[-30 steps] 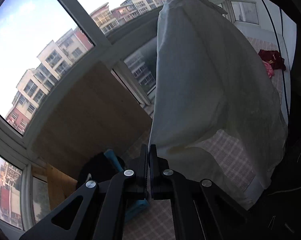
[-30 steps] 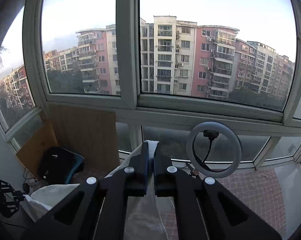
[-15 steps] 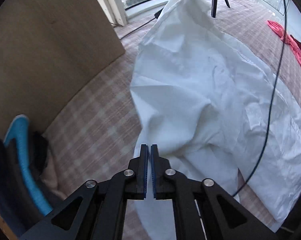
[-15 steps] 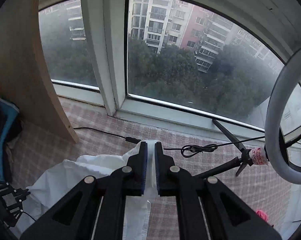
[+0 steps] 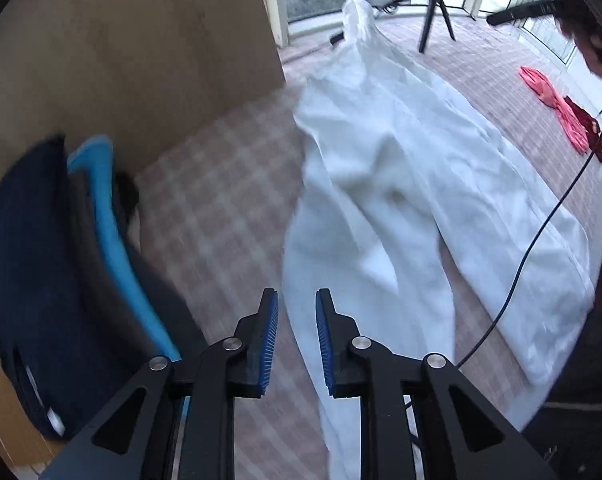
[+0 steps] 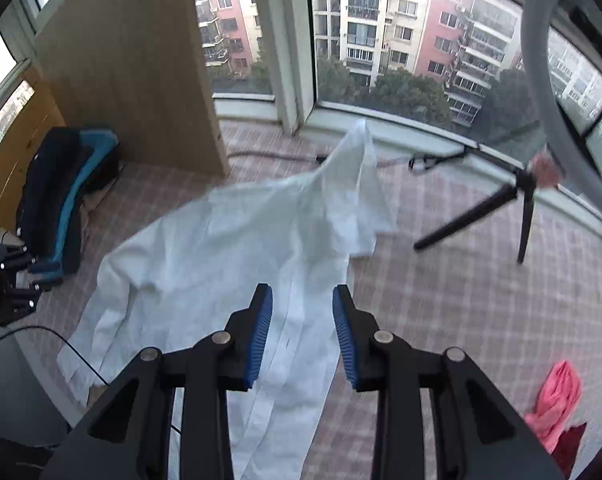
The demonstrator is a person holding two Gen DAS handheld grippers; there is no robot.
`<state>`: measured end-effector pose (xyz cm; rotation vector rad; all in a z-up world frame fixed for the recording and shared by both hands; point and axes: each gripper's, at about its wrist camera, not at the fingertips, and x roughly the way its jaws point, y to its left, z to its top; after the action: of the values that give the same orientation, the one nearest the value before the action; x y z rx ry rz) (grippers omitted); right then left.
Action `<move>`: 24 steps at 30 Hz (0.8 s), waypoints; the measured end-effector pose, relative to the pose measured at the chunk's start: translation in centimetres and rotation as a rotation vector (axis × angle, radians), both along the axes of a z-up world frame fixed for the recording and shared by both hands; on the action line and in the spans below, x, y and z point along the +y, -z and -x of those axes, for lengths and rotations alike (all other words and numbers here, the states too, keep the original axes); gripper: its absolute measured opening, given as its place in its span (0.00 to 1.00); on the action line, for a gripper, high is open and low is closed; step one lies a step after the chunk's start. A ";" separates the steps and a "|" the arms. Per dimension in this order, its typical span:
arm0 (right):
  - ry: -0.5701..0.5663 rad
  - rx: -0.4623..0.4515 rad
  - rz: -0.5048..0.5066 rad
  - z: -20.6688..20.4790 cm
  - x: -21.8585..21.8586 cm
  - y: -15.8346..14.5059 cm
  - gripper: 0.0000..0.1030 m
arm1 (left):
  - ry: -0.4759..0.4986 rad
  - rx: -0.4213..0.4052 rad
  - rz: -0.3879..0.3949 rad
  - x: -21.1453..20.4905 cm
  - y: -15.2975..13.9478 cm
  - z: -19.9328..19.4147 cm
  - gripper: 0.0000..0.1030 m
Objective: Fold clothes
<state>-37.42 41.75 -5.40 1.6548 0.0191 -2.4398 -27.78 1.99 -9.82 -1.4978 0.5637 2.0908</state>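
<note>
The white garment (image 5: 385,184) lies spread on the plaid-patterned floor covering (image 5: 221,200), which carries everything in view; no desk is present. It occupies the middle of the covering, with one narrow end raised in a peak toward the window-side edge, near the tripod (image 6: 501,204) of a ring light (image 6: 541,92), and its long body running back toward both cameras. In the right wrist view the same garment (image 6: 221,248) extends from that peak to below the gripper, and a button placket appears to run along it, though blur prevents a firm reading. The left gripper (image 5: 297,336) has just been opening: its jaws stand apart with a clear gap, garment cloth is seen through the gap below, and the blue pads do not press on it. The right gripper (image 6: 303,332) has likewise just been opening; its jaws are released, slightly wider, with cloth beneath them and nothing clamped. Assessment of progress: the lay-out step appears complete or nearly so, since the garment is down and both grippers have let go. No fold is visible yet. Wrinkles and the standing peak indicate that smoothing remains, followed by all folding. A pink and red garment (image 6: 557,404) lies near the right-hand edge of the covering, unfolded. A dark blue bag (image 5: 41,280) rests at the left edge against a wooden panel (image 5: 133,60).
</note>
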 end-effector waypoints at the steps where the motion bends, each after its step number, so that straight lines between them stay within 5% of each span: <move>1: 0.010 -0.018 0.025 -1.9 0.0 1.1 0.30 | -0.007 -0.016 -0.003 -0.4 0.3 -1.8 0.18; 8: 0.058 -0.088 0.151 -10.2 -2.0 7.0 0.30 | 0.006 -0.061 -0.094 3.3 4.1 -9.2 0.19; 12: 0.063 -0.120 0.153 -12.5 -3.2 9.1 0.30 | -0.028 -0.036 -0.114 6.4 6.0 -8.1 0.21; 19: 0.092 -0.069 0.164 -15.4 -2.6 7.4 0.30 | -0.103 0.004 -0.030 8.1 8.2 -4.8 0.23; 24: 0.116 -0.045 0.179 -17.4 -1.6 6.8 0.30 | -0.135 -0.051 -0.070 6.4 8.4 -3.8 0.01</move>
<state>-20.01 40.19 -12.15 1.6736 -0.2999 -2.4039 -24.00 8.38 -18.24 -1.5839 0.3756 2.1428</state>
